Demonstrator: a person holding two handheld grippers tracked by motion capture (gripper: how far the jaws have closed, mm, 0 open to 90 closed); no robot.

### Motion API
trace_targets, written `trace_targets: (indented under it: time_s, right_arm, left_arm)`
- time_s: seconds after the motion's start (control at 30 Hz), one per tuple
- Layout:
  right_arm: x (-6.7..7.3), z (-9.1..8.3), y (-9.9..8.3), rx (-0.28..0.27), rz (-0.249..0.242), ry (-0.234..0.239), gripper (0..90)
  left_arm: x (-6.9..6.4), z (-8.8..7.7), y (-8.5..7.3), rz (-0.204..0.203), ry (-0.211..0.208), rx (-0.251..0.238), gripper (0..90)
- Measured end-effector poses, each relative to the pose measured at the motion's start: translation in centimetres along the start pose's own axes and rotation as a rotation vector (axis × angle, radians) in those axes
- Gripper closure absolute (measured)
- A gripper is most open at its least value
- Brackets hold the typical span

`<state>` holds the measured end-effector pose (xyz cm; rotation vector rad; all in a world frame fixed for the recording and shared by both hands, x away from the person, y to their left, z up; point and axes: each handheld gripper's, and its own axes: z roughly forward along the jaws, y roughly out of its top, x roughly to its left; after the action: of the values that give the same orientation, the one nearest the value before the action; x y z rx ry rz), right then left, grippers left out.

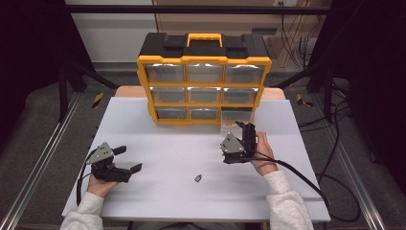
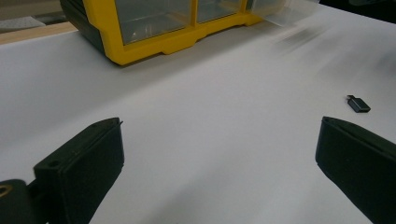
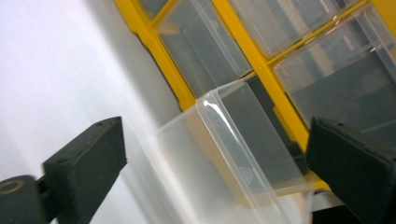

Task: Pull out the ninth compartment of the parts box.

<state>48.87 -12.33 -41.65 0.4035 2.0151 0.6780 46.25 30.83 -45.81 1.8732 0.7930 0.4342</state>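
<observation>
**Bottom-right drawer pulled out, both claws open**

The clear drawer [image 1: 235,122] juts from the yellow organizer [image 1: 203,88] at the bench's [image 1: 158,143] far edge. The right gripper [image 1: 247,128] hovers at it, jaws spread, gripping nothing. The left gripper [image 1: 128,159] rests open near the left edge. A small dark adapter [image 1: 197,178] lies between them, nothing blocking it.

The organizer [image 1: 204,88] has a yellow frame, black top and a yellow handle, with clear, colourless drawers [image 1: 203,74]. The table [image 1: 158,153] is plain white. Both grippers [image 1: 128,159] [image 1: 245,130] are black, each with a grey plate. The adapter [image 1: 197,178] is dark grey.
</observation>
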Motion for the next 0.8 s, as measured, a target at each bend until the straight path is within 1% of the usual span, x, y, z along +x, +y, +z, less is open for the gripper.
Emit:
trace_targets:
  time_s: [0.07,0.23,0.4,0.5,0.53,0.6,0.7,0.8]
  right_arm:
    - [-0.1,-0.4,0.0,-0.015,0.053,0.028,3.1]
    - [-0.5,-1.3,-0.1,-0.049,0.173,0.073,1.6]
    - [-1.0,-2.1,-0.3,-0.056,0.255,0.099,0.6]
    - [-1.4,-2.6,-0.3,-0.070,0.334,0.136,0.6]
    - [-1.5,-2.7,-0.3,-0.072,0.354,0.140,0.6]
    - [-1.8,-3.1,-0.5,-0.089,0.409,0.149,0.6]
    - [-2.3,-3.5,-1.1,-0.099,0.469,0.148,0.7]
    - [-2.5,-3.8,-1.6,-0.088,0.494,0.152,0.7]
  left_arm:
    - [0.0,0.0,0.0,0.000,-0.001,-0.001,0.5]
    - [0.0,0.0,0.0,-0.001,0.001,-0.001,0.5]
    - [0.0,0.0,0.0,0.001,0.001,-0.001,0.5]
    - [-0.1,0.0,0.0,0.000,0.000,-0.001,0.5]
    - [-0.1,0.0,0.0,0.001,0.001,-0.001,0.5]
    - [0.0,-0.1,0.0,0.000,0.000,-0.003,0.5]
    - [0.0,0.0,0.0,-0.002,-0.001,-0.002,0.5]
    - [-0.1,0.0,0.1,0.000,0.001,0.000,0.5]
